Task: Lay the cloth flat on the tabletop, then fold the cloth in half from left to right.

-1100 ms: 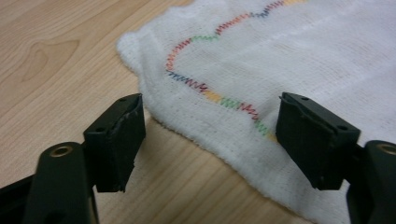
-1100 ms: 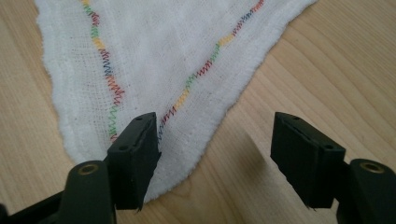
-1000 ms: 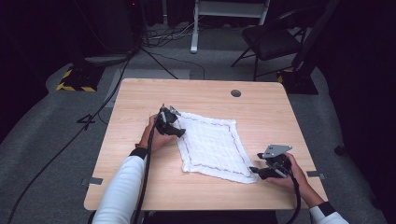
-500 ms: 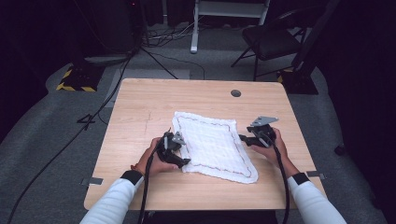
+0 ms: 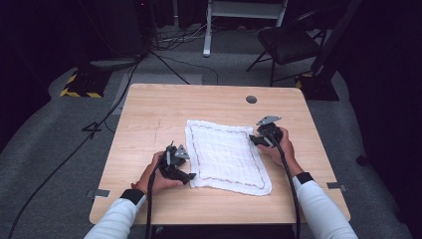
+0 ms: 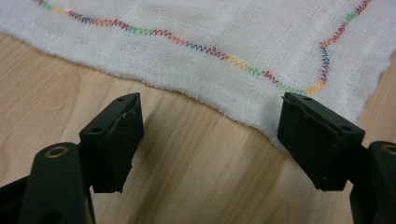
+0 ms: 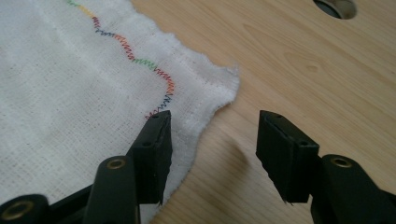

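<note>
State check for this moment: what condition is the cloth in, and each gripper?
White cloth: spread flat on the table, unfolded, not held.
Left gripper: jaws open, at the cloth's near-left corner, nothing between them.
Right gripper: jaws open, just been closing, over the far-right corner, not yet gripping.

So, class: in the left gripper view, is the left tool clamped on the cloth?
No: the left tool stands open, bare wood between it, beside the cloth.

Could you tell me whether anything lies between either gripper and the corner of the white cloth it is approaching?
Nothing visible does. The left gripper faces the white cloth across bare table, one finger by its corner. The right gripper straddles the cloth's edge near a far corner, jaws open.
</note>
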`<state>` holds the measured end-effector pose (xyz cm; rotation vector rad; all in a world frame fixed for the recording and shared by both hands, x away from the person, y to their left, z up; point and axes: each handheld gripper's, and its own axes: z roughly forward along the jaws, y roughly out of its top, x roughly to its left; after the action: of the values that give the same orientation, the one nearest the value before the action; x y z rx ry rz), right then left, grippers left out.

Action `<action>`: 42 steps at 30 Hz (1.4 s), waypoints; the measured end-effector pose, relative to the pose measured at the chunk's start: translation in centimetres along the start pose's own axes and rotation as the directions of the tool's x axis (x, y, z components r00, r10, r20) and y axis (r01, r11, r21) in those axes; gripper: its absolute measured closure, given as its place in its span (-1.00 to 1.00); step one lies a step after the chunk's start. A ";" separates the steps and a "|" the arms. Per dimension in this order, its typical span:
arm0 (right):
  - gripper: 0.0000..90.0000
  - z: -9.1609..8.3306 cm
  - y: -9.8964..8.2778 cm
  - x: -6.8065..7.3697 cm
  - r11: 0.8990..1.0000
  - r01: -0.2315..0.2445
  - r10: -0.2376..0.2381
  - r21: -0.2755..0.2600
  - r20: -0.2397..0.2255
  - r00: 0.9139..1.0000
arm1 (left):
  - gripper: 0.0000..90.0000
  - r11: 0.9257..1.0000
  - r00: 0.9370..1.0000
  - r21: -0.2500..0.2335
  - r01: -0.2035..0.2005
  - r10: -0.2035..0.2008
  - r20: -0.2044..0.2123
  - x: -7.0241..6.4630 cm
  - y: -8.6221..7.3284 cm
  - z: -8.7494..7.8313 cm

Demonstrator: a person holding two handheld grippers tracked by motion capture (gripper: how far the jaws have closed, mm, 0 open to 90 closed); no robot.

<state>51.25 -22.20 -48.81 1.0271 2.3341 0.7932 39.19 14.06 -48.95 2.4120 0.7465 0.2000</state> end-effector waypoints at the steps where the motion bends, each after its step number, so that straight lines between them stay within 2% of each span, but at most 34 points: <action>1: 0.03 0.0 -0.2 -0.5 1.000 -0.027 0.027 0.003 0.001 1.000 | -0.49 1.000 1.000 -0.006 0.003 -0.003 -0.002 -0.1 -0.1 0.0; 3: 0.03 0.0 -0.3 -1.0 0.999 -0.043 0.042 0.007 0.018 0.999 | -0.48 1.000 1.000 -0.004 0.002 -0.002 -0.003 -0.3 -0.4 -0.2; 5: 0.02 -0.1 -0.5 -1.4 0.999 -0.044 0.043 0.016 0.062 0.997 | -0.48 1.000 1.000 -0.005 0.005 -0.005 0.000 -0.4 -0.6 -0.4; 13: -0.09 -0.4 -0.8 -2.2 0.997 -0.078 0.077 0.007 0.085 0.993 | -0.53 1.000 1.000 -0.015 0.002 -0.002 0.014 -0.4 -0.6 -0.5; 14: -0.10 -0.6 -0.7 -2.1 0.997 -0.077 0.077 -0.005 0.069 0.995 | -0.56 1.000 1.000 -0.024 0.003 -0.003 0.015 -0.3 -0.6 -0.6; 17: -0.12 -1.9 -0.3 -1.2 0.995 -0.072 0.072 -0.065 0.000 0.997 | -0.58 0.999 1.000 -0.054 0.005 -0.006 -0.016 0.0 -0.5 -1.4; 19: -0.13 -3.0 0.0 -0.2 0.994 -0.049 0.045 -0.098 -0.038 0.998 | -0.58 0.997 0.999 -0.077 0.011 -0.014 -0.038 0.3 -0.7 -1.9; 22: -0.14 -4.4 0.0 1.5 0.990 -0.022 0.007 -0.137 -0.110 0.994 | -0.58 0.997 0.995 -0.073 0.020 -0.026 -0.092 1.2 -1.1 -2.3; 25: -0.14 -5.4 -0.2 3.1 0.988 0.014 -0.040 -0.152 -0.173 0.984 | -0.55 0.996 0.986 -0.074 0.045 -0.056 -0.155 2.2 -1.6 -2.5; 27: -0.11 -5.9 -0.5 4.3 0.987 0.037 -0.066 -0.158 -0.186 0.980 | -0.55 0.994 0.983 -0.087 0.071 -0.084 -0.162 3.0 -1.9 -2.6; 30: -0.12 -6.5 -0.9 6.0 0.984 0.073 -0.110 -0.161 -0.232 0.967 | -0.56 0.991 0.980 -0.092 0.099 -0.114 -0.166 3.8 -2.2 -2.8; 31: -0.13 -6.7 -1.0 6.5 0.982 0.095 -0.133 -0.162 -0.239 0.962 | -0.56 0.990 0.980 -0.093 0.103 -0.117 -0.162 3.9 -2.3 -2.8; 35: -0.15 -7.3 -1.4 8.3 0.977 0.125 -0.170 -0.171 -0.282 0.944 | -0.57 0.986 0.979 -0.119 0.116 -0.133 -0.152 4.1 -2.1 -2.8; 37: -0.13 -7.5 -1.5 8.9 0.974 0.137 -0.185 -0.178 -0.296 0.937 | -0.57 0.987 0.979 -0.126 0.101 -0.121 -0.163 3.9 -1.7 -2.6; 38: -0.11 -7.7 -1.5 9.4 0.971 0.152 -0.203 -0.182 -0.305 0.930 | -0.57 0.987 0.980 -0.126 0.098 -0.118 -0.161 3.9 -1.5 -2.4; 40: -0.08 -7.8 -1.4 10.1 0.963 0.180 -0.236 -0.199 -0.306 0.922 | -0.56 0.990 0.976 -0.115 0.075 -0.097 -0.197 3.8 -1.0 -2.0; 42: -0.08 -7.7 -1.2 10.7 0.962 0.180 -0.240 -0.206 -0.325 0.915 | -0.56 0.987 0.980 -0.121 0.101 -0.120 -0.161 4.2 -0.2 -1.8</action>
<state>39.40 -17.06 -45.98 0.5834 2.5550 1.1415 42.10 17.43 -47.77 2.2594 0.9174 0.3938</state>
